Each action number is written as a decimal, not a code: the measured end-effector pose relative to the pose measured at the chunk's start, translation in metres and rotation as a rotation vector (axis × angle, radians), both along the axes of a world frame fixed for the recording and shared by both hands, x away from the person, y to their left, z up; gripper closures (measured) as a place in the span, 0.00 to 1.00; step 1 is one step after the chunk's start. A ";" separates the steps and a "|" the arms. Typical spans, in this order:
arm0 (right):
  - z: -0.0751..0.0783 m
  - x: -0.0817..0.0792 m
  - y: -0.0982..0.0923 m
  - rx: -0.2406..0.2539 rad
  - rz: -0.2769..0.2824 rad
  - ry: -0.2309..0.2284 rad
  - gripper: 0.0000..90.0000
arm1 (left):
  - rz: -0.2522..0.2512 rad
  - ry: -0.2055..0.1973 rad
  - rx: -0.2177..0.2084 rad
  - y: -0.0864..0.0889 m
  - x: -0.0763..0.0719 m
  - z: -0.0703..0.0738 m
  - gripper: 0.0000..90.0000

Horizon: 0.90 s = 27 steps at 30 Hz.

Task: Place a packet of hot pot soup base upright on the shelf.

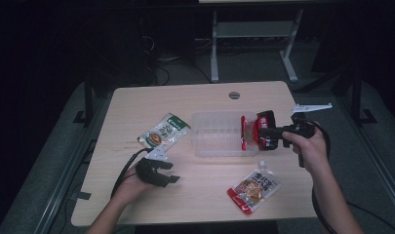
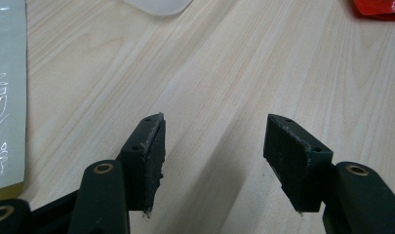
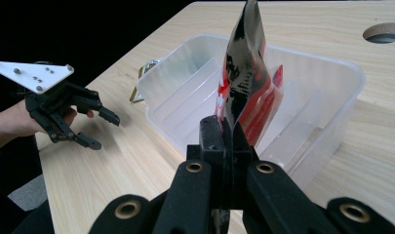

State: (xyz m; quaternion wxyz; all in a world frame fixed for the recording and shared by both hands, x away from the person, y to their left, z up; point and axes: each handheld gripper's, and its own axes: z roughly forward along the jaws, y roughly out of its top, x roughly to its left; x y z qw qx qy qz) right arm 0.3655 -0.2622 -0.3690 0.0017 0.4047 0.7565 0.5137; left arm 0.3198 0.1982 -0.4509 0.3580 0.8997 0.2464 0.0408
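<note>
Red-and-black snack packet (image 3: pixel 246 73) pinched upright in the closed right gripper (image 3: pixel 223 139), centre frame, over a clear plastic tub (image 3: pixel 331 117), left gripper (image 2: pixel 212 146) open and empty, lower left.

A red-and-black glossy snack packet (image 3: pixel 246 73) is standing on edge, slightly bent, hanging over the right end of a clear plastic bin (image 3: pixel 346 92) that is sitting open near the middle of the table, toward its right.
</note>
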 end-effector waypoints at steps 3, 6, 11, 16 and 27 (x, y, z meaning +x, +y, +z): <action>-0.001 0.002 0.002 -0.002 0.001 0.005 1.00 | 0.001 -0.002 -0.002 0.000 0.000 0.000 0.45; -0.003 0.004 0.005 -0.007 0.004 0.007 1.00 | -0.005 -0.001 0.004 0.000 0.000 0.000 0.45; -0.001 0.008 0.011 -0.030 0.012 0.019 1.00 | -0.010 0.008 0.010 -0.002 0.000 0.000 0.45; -0.001 0.013 0.020 -0.057 0.024 0.020 1.00 | -0.017 0.004 0.010 -0.003 -0.001 0.000 0.45; -0.003 0.026 0.027 -0.066 0.013 0.032 1.00 | -0.025 0.008 0.013 -0.003 0.000 0.000 0.45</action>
